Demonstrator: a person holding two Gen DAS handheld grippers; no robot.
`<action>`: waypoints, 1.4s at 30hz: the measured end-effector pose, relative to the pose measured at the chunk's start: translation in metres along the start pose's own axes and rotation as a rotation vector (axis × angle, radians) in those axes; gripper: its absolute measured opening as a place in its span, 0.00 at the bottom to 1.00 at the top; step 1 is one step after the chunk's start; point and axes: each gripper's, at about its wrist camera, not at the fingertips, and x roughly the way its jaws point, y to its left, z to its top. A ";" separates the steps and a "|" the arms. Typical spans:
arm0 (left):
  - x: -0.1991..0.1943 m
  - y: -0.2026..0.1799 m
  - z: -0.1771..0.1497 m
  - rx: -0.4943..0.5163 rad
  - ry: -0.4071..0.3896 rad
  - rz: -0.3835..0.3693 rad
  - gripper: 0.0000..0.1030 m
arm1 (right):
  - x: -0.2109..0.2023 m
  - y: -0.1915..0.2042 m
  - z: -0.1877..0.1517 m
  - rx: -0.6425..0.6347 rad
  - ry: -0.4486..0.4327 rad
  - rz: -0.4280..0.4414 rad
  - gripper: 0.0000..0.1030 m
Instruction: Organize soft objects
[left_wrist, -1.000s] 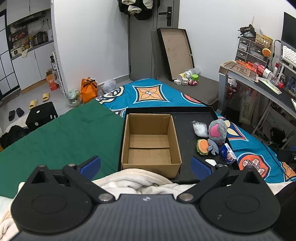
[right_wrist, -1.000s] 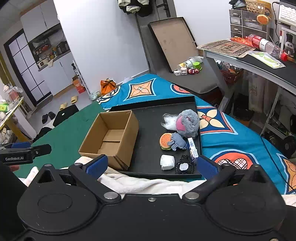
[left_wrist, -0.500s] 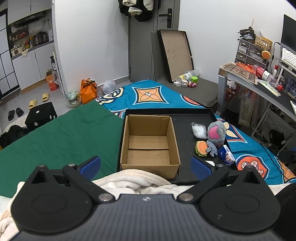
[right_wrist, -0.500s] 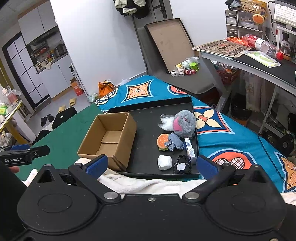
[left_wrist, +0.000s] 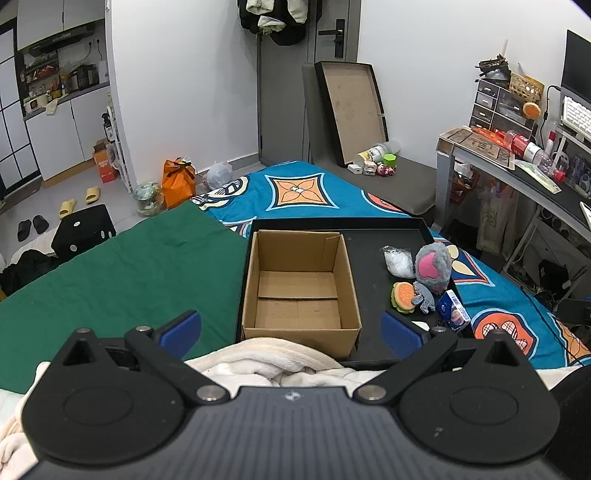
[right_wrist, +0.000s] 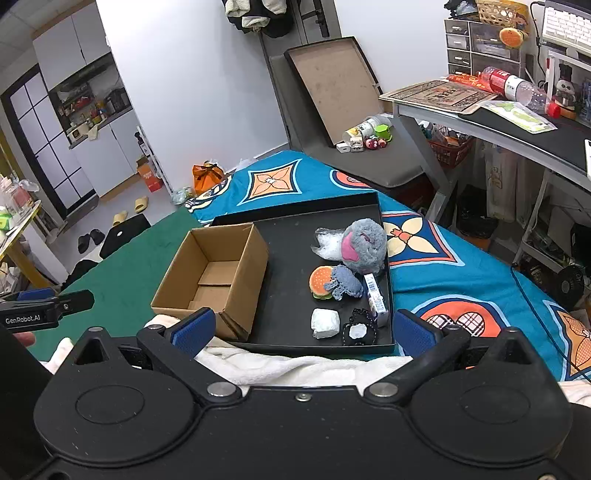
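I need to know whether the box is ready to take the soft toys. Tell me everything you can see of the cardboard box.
The cardboard box is plain brown corrugated card, open at the top and empty, its inner bottom flaps folded flat. It stands upright on the left part of the black tray, apart from the toys lying to its right. Its near wall meets the cream blanket. Neither gripper touches it.

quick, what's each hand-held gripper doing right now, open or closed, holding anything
Left hand-held gripper: open, holding nothing.
Right hand-held gripper: open, holding nothing.
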 end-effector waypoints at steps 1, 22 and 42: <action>0.000 0.000 0.000 0.001 0.000 0.000 1.00 | 0.000 0.000 0.000 0.000 0.000 -0.001 1.00; 0.000 -0.002 -0.002 0.008 -0.003 -0.008 1.00 | 0.006 0.004 -0.003 -0.010 0.009 -0.019 1.00; 0.033 0.017 0.009 -0.035 0.041 0.007 1.00 | 0.042 -0.008 0.015 -0.008 0.059 -0.036 1.00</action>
